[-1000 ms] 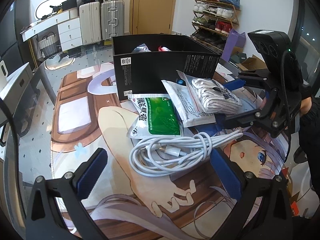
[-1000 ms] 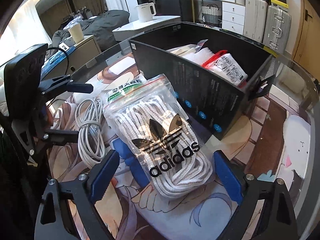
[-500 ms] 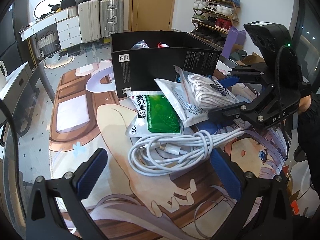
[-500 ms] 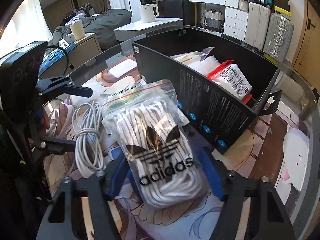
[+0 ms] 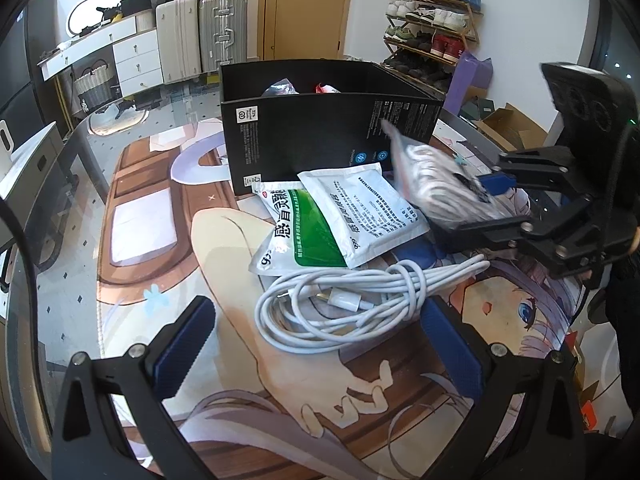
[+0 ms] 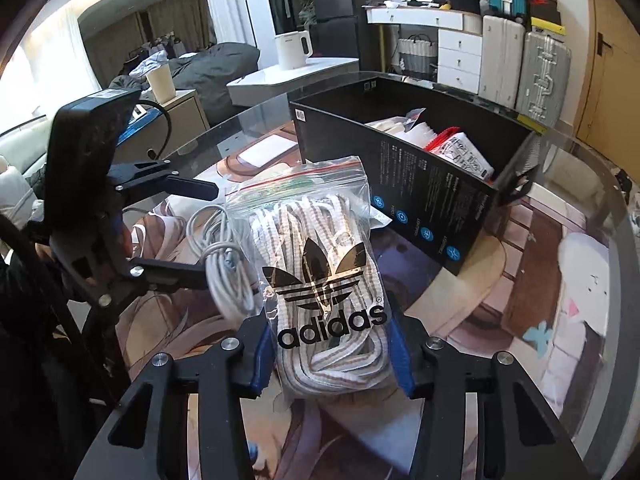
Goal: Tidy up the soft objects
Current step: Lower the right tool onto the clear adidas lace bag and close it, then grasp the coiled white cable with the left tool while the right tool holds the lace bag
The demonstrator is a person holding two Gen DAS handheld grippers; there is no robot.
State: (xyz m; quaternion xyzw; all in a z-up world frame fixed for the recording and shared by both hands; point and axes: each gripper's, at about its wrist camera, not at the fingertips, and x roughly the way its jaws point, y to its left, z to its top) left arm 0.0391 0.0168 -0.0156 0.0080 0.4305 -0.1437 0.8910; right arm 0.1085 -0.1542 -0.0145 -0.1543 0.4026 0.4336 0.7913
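The right gripper (image 6: 330, 354) is closing its jaws on the lower end of the zip bag of white laces (image 6: 320, 272), blue pads pressing its sides, so the grip wants to stay firm and the lift high enough to clear the near wall of the black box (image 6: 420, 200) at two o'clock. The left gripper (image 5: 316, 344) hovers spread and empty over the coiled white cable (image 5: 340, 304), with two medicine sachets (image 5: 332, 220) at twelve o'clock of it.

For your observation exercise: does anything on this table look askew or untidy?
Yes. Two medicine sachets lie overlapped and crooked against the black box, and the white cable sprawls in a loose coil. The right gripper is closing on the tilted bag of laces.
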